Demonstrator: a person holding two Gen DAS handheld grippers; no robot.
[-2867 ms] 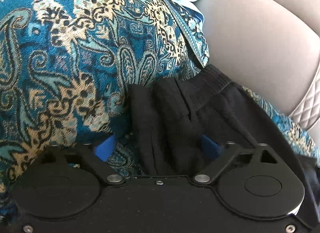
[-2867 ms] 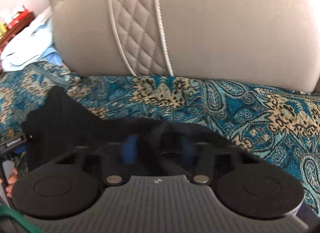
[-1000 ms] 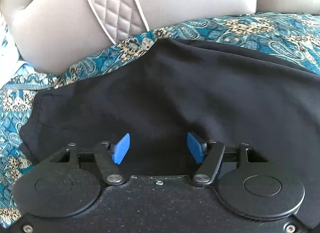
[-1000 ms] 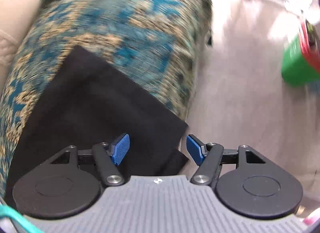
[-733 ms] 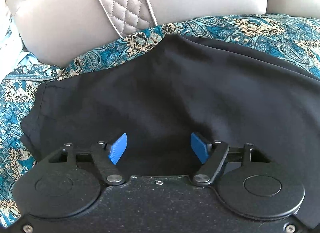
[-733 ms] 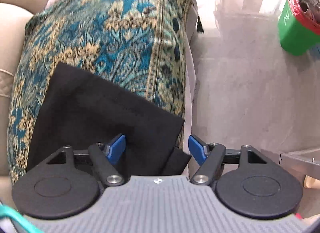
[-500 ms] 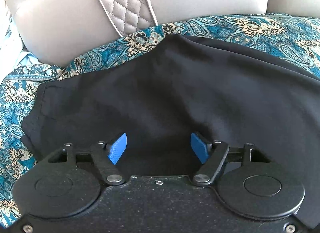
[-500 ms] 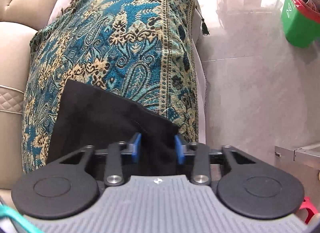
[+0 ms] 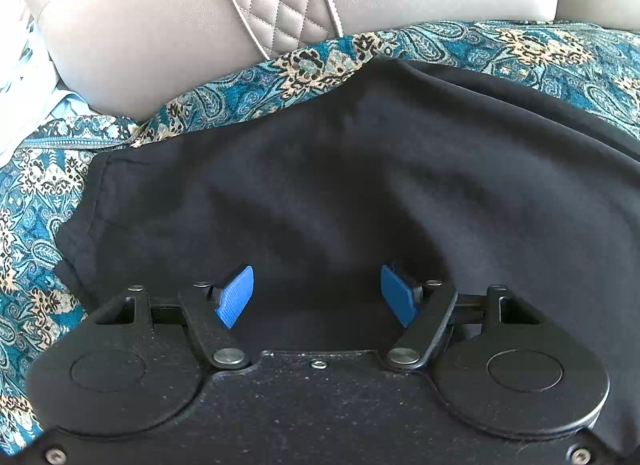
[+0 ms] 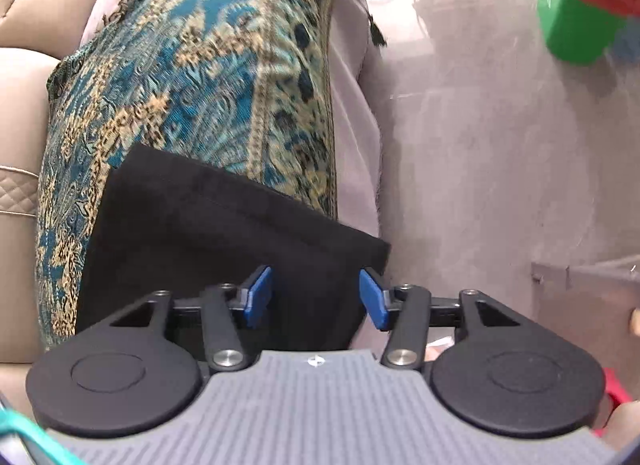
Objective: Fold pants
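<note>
Pants (image 10: 208,233) flat on throw (image 10: 224,65), right tongs (image 10: 316,297) opening

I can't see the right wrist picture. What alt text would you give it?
A hand-held gripper with blue pads, its jaws opening, hangs over the corner of black pants lying on a teal paisley throw over a beige sofa. To the right are a pale floor and a green bin.

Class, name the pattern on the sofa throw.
Teal and gold paisley throw; clearest in the left wrist view.
</note>
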